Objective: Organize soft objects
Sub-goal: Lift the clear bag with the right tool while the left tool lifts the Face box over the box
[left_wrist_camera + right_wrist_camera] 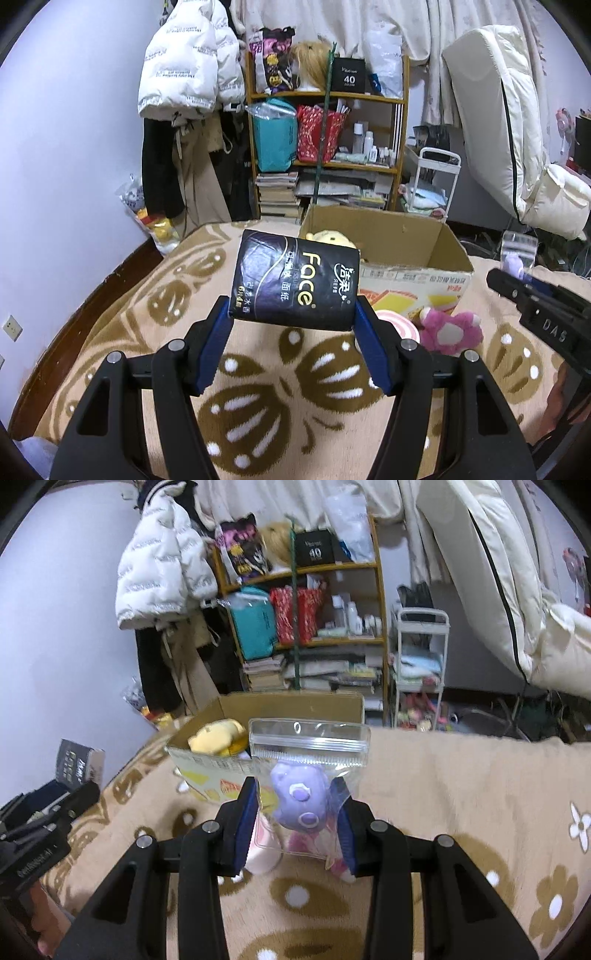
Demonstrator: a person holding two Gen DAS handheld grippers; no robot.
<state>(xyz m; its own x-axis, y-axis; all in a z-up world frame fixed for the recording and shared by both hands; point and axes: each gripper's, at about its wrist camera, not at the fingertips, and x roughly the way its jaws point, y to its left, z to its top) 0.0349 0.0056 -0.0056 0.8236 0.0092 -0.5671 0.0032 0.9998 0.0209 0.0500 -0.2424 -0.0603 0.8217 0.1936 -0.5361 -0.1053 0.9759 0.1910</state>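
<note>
Tongs are carrying: left tongs (291, 314) clamping a dark tissue pack (295, 282), right tongs (297, 819) pinching a clear zip bag with purple toy (301, 794), needing release over the brown cardboard box (448, 254).

A: How much of the box (413, 251) can you read from the left wrist?

B: Not its floor. The tissue pack (295, 286) covers its near left corner and most of the yellow plush (328, 236) inside it; only the plush's top shows.

A: And the pink flower plush (450, 328)?

B: In the right wrist view the zip bag (308, 786) and the pads hide nearly all of it; just pink bits show below the bag.

A: The right gripper (532, 299) from the left side?

B: Cut off by the frame edge, and its tips are hidden.

A: The shelf (306, 602)?

B: Blurred in the right view; bottle labels too small to read.
</note>
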